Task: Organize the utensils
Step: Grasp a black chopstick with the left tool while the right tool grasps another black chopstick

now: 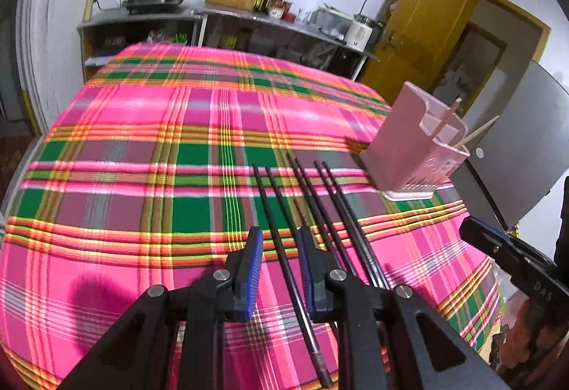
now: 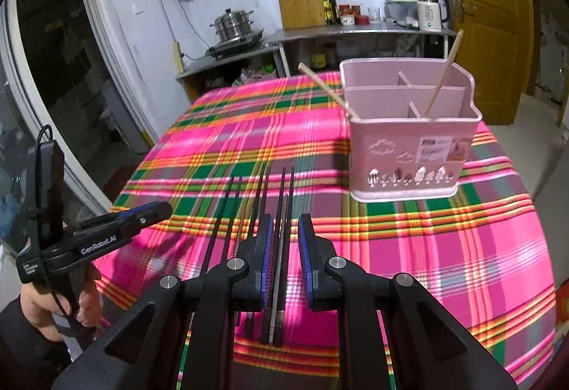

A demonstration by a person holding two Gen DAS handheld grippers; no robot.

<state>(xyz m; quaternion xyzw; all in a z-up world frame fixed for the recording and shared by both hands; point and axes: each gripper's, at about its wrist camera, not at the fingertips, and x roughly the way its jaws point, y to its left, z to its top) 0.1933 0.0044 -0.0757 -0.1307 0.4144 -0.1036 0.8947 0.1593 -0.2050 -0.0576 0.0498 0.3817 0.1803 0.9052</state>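
Chopsticks, thin, black and glossy, lie in a loose row on the plaid cloth covering the surface, their tips pointing roughly toward the pink holder that stands near the right side. We count about six of them, paired and close together, some nearly touching. Two pale wooden sticks already lean in the holder's compartments.

Our left tongs hang over the left end of the row with a narrow gap, one black stick running between the blue pads; we cannot see the pads pressing it, so we judge it not yet gripped. Our right tongs are likewise narrow and straddle a pair of sticks at the right end without clearly clamping them.

From here we see a few risks. The sticks are slim and slick, so pads closing off-centre could roll one sideways and knock its neighbours. With sticks this close, the right tongs might catch two at once, or pinch one and drag the other. Both tongs work side by side, so they could bump. The holder looks light and tall; a stick pushed against its rim might tip it.
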